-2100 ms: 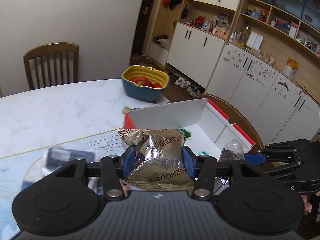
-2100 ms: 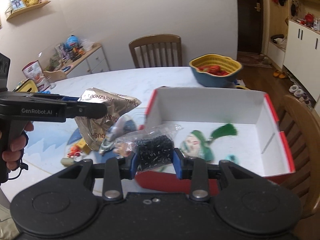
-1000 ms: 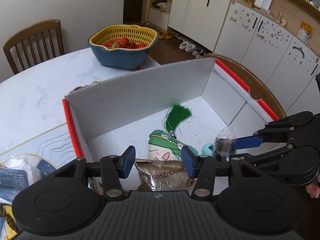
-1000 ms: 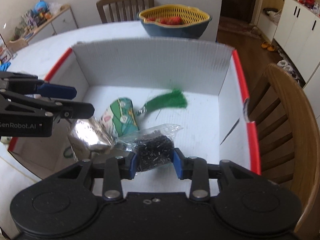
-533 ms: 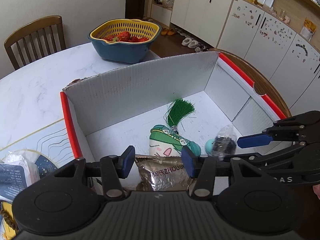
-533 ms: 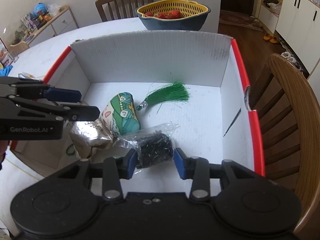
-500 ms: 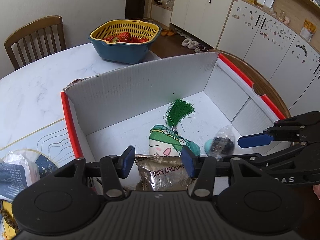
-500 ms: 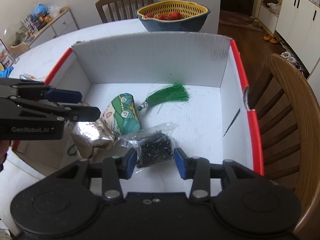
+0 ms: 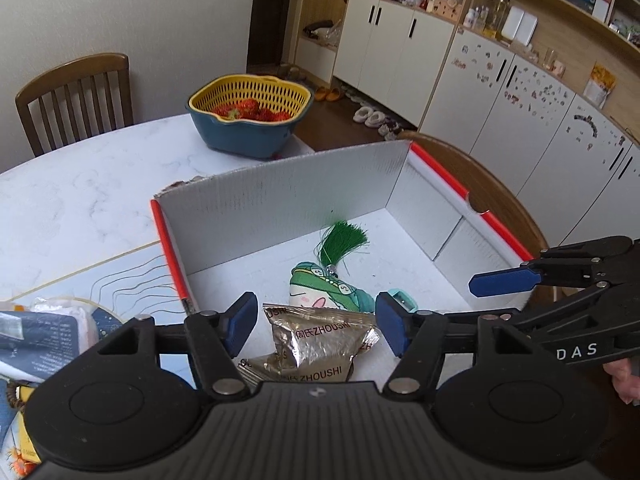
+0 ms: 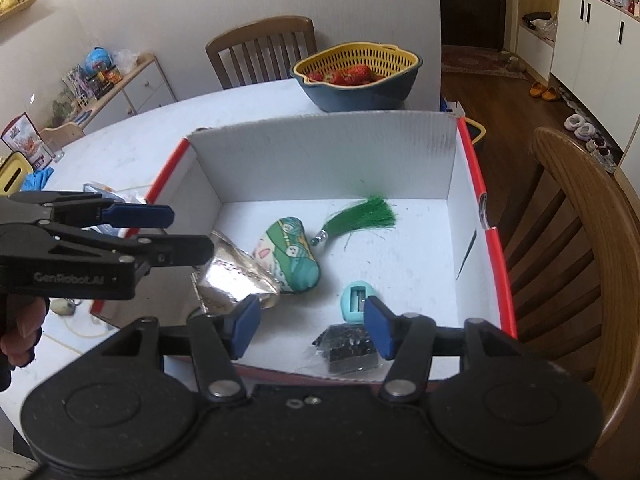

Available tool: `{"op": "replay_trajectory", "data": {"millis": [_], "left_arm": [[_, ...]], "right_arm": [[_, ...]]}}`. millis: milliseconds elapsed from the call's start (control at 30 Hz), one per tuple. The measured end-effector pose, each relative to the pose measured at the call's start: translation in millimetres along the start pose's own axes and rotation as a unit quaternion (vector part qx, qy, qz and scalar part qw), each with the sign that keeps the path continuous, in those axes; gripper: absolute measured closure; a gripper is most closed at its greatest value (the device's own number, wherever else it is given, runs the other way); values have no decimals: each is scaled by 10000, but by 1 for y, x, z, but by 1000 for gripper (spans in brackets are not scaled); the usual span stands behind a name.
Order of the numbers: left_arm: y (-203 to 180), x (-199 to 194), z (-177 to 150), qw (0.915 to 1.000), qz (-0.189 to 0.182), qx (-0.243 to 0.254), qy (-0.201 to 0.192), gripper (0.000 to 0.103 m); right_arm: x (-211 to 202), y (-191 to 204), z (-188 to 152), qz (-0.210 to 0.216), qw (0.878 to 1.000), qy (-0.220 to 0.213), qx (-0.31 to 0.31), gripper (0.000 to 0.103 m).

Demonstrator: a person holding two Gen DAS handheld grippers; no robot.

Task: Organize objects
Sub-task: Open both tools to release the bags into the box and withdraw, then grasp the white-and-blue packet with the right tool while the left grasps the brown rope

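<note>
Both the left gripper (image 9: 316,324) and right gripper (image 10: 306,328) gape empty over the box (image 10: 320,160); only the right view shows the bead bag (image 10: 350,348).

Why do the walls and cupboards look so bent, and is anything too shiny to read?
Left wrist view: a fisheye lens bows the cupboards and the box rim; the foil packet reflects light, but its lettering reads clearly. Right wrist view: the same packet glares silver and its print washes out; the chair curves strongly at the edge.

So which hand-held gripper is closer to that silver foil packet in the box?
Left. The left hand-held gripper hangs open directly above the silver foil packet; the right hand-held gripper sits open farther right, over the bag of black beads.
</note>
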State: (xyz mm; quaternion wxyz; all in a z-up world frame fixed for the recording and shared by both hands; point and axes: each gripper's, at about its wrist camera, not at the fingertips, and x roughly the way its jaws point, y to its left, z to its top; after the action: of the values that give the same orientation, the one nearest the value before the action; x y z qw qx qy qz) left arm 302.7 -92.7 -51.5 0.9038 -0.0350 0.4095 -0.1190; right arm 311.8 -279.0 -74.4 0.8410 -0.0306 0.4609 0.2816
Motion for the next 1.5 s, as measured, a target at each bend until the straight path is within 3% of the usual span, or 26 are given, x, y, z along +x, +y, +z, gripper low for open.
{"op": "replay_trajectory", "data": {"millis": [467,567,900,1133,1233,1500], "left_arm": [[22,-53,-16,9992,-119,-138,-358,35],[32,-66,-21,9987,-129,-172,-453,21],[72,-104,-38,9980,-39,-217,-600,20],[112,-123,-53,9973,-33,-396,-625,12],[127,-129,-58,9971,-65,-462,-600,2],[159,-135,-77,9967,-105,-425,-684,1]], "right_arm": [[-28,32,-7,15,9990,-407,166,28],[-31,42,-8,28,9986,-484,193,24],[-35,93,-8,91,9976,-668,135,12],[-29,130,-5,125,9975,-690,81,10],[-23,144,-3,126,9976,-679,78,10],[-6,176,4,59,9983,-586,-21,10]]}}
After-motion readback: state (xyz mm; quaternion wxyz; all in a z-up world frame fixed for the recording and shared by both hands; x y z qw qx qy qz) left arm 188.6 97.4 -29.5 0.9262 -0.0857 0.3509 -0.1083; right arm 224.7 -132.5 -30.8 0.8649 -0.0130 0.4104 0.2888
